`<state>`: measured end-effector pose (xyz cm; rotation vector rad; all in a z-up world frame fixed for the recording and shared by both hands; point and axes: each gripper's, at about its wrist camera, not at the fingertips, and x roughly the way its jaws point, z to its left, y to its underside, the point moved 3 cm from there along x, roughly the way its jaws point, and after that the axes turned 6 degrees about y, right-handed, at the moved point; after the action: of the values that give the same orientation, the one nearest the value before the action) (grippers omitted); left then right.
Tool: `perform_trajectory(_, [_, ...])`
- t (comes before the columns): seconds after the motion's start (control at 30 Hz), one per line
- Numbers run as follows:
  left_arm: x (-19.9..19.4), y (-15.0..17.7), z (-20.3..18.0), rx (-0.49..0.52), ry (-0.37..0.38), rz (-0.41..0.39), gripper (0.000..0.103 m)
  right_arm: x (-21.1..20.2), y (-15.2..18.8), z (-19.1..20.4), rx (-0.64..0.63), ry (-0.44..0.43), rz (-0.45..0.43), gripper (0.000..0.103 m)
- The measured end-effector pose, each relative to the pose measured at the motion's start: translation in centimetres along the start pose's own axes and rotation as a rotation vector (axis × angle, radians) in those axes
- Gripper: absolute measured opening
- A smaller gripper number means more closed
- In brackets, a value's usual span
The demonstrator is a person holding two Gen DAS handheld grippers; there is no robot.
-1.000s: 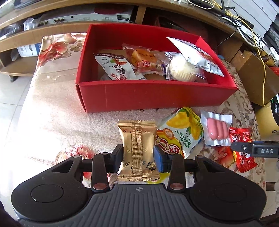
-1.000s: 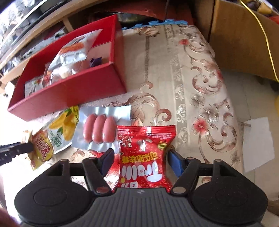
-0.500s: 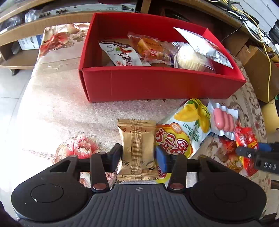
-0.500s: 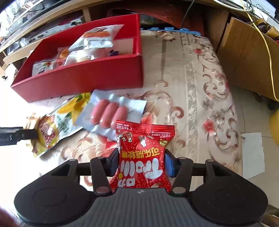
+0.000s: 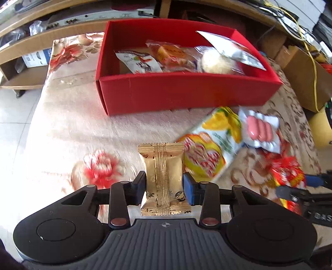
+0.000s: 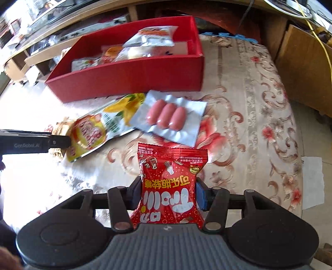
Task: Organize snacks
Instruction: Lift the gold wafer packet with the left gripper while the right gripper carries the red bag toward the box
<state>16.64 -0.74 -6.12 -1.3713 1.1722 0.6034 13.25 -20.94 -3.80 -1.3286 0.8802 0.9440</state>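
Note:
My left gripper [image 5: 165, 187] has a gold foil snack packet [image 5: 161, 164] upright between its pads; the jaws are closing and press on its sides. The right gripper [image 6: 168, 193] is shut on a red candy packet [image 6: 172, 166], held just above the patterned tablecloth. Ahead of both stands the open red box [image 5: 186, 93] with several wrapped snacks inside. A yellow mango packet [image 6: 108, 122] and a three-sausage pack [image 6: 168, 116] lie on the cloth between box and grippers. The right gripper [image 5: 298, 185] also shows at the left wrist view's right edge.
A wooden shelf unit with electronics [image 5: 93, 16] runs behind the table. Cardboard boxes [image 5: 307, 83] and a yellow cable [image 5: 313, 68] stand to the right. White tiled floor [image 5: 18, 108] lies beyond the table's left edge, and a paper sheet [image 6: 313, 182] lies on the floor at the right.
The right jaws closed on the red candy packet and carried it off the cloth, with the wrist rolling. The left gripper kept the gold packet and barely shifted.

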Motion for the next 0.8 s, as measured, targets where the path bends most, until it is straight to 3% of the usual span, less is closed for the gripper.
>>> perform_trajectory(0.33, [0.3,2.5,-2.4,0.086,-0.011,0.03,0.05,1.4,0.6,0.4,-0.025,0.023,0.026,0.053])
perform_trajectory(0.43, [0.7,2.4,-2.3,0.087,-0.018,0.028,0.06,1.6,0.6,0.6,-0.033,0.019,0.025,0.06])
perform_trajectory(0.5, [1.0,2.3,-2.4,0.091,-0.022,0.033,0.08,1.7,0.7,0.9,-0.044,0.018,0.026,0.067])
perform_trajectory(0.53, [1.3,2.4,-2.5,0.1,-0.035,0.041,0.082,1.8,0.7,1.1,-0.051,0.024,0.025,0.068])
perform_trajectory(0.67, [1.4,2.9,-3.0,0.139,-0.081,0.038,0.077,1.9,1.0,1.6,-0.079,0.057,0.008,0.067])
perform_trajectory(0.73, [1.1,2.8,-2.7,0.126,-0.082,0.032,0.068,1.6,1.0,1.5,-0.078,0.071,0.003,0.056])
perform_trajectory(0.8, [0.6,2.7,-2.4,0.116,-0.089,0.023,0.048,1.3,1.0,1.3,-0.063,0.063,0.001,0.051])
